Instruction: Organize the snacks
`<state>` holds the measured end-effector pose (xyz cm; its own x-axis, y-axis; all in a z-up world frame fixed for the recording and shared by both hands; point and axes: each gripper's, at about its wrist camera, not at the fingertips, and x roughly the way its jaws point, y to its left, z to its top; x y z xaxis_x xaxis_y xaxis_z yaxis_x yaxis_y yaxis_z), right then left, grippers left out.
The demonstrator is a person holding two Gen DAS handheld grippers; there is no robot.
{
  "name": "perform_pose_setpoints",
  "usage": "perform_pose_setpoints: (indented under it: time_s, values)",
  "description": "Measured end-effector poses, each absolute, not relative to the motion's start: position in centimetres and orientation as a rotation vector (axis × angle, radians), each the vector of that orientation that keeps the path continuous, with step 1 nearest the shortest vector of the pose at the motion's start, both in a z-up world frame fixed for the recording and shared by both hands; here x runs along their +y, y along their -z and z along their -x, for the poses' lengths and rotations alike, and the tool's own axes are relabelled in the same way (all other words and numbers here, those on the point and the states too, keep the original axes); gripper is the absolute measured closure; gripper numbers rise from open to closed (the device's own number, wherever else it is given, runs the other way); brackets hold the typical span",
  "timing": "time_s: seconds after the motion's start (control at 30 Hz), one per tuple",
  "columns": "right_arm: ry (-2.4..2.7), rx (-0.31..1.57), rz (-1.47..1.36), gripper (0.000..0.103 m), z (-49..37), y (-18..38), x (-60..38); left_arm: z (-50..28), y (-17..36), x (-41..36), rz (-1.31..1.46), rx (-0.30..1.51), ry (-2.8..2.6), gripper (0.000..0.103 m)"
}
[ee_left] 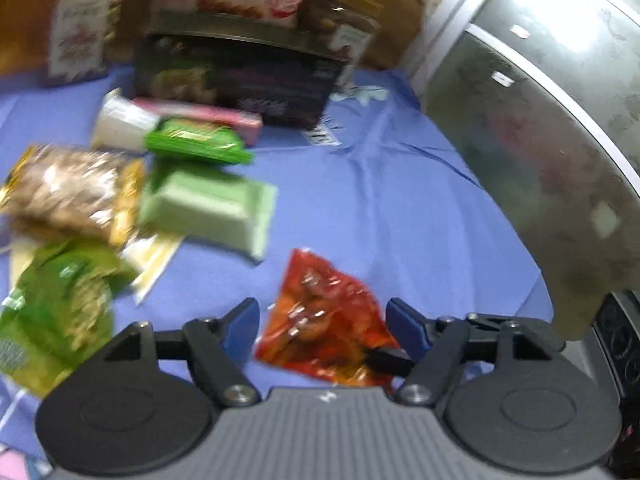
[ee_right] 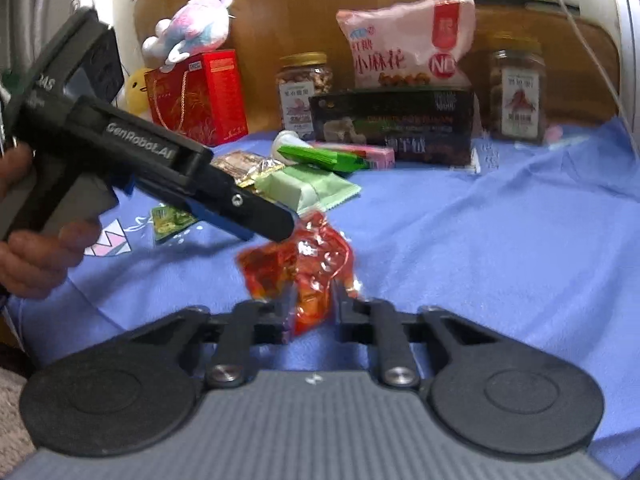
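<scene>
On the left part of the blue cloth (ee_right: 500,240) a heap of snacks crowds together: a green packet (ee_left: 56,304) near the front edge, a gold-edged nut packet (ee_left: 72,192) behind it, a pale green wrapped bar (ee_left: 208,208) just beside that, and a bright green packet (ee_left: 196,144) lying against a pink box (ee_left: 224,118) further back. The left gripper (ee_left: 324,320), seen from the right wrist camera held in a hand (ee_right: 36,256) coming in from the left edge, has its blue-padded fingers (ee_left: 240,328) spread wide on either side of the red snack packet (ee_right: 304,264) without clasping it. That packet sits at the middle of the cloth toward the front, crumpled and raised off the cloth, with the right gripper (ee_right: 310,316) clenched on its near end. Along the back edge stand a red gift box (ee_right: 200,96), a nut jar (ee_right: 304,88), a dark box (ee_right: 396,124) with a pink snack bag (ee_right: 408,40) on top, and a second jar (ee_right: 518,88). To the right of the packet the cloth lies bare and rumpled out to its right edge, giving open room there.
</scene>
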<state>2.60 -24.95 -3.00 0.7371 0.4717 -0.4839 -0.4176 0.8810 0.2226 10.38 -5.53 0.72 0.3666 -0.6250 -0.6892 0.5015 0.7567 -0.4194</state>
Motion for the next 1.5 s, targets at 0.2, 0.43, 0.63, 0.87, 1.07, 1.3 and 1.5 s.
perform_pose_setpoints:
  time_s: [0.2, 0.43, 0.63, 0.87, 1.07, 1.3, 1.5]
  values:
    - [-0.474, 0.558, -0.107, 0.084, -2.2, 3.0, -25.5, -9.5, -0.7, -7.6, 0.063, 0.911, 0.722, 0.066]
    - [-0.462, 0.493, -0.136, 0.087, -2.7, 1.2, -25.8, -9.8, -3.2, -6.7, 0.114, 0.837, 0.708, 0.066]
    - [-0.46, 0.344, -0.019, 0.087, -7.9, -3.2, -25.6, -14.9, -8.6, -6.8, 0.108, 0.69, 0.672, 0.066]
    - [-0.415, 0.301, 0.038, 0.086, -18.6, -5.9, -26.3, -25.9, -10.9, -8.9, 0.131, 0.667, 0.598, 0.065]
    - [-0.378, 0.381, 0.059, 0.081, -24.8, -4.0, -26.6, -31.9, -7.7, -10.1, 0.136, 0.741, 0.542, 0.062]
    - [-0.351, 0.322, 0.005, 0.069, -23.0, -4.4, -27.3, -31.8, -6.9, -7.6, 0.15, 0.755, 0.532, 0.058]
    - [-0.504, 0.43, -0.132, 0.068, -19.0, -3.1, -27.6, -27.5, -6.1, 0.2, 0.199, 0.712, 0.43, 0.057]
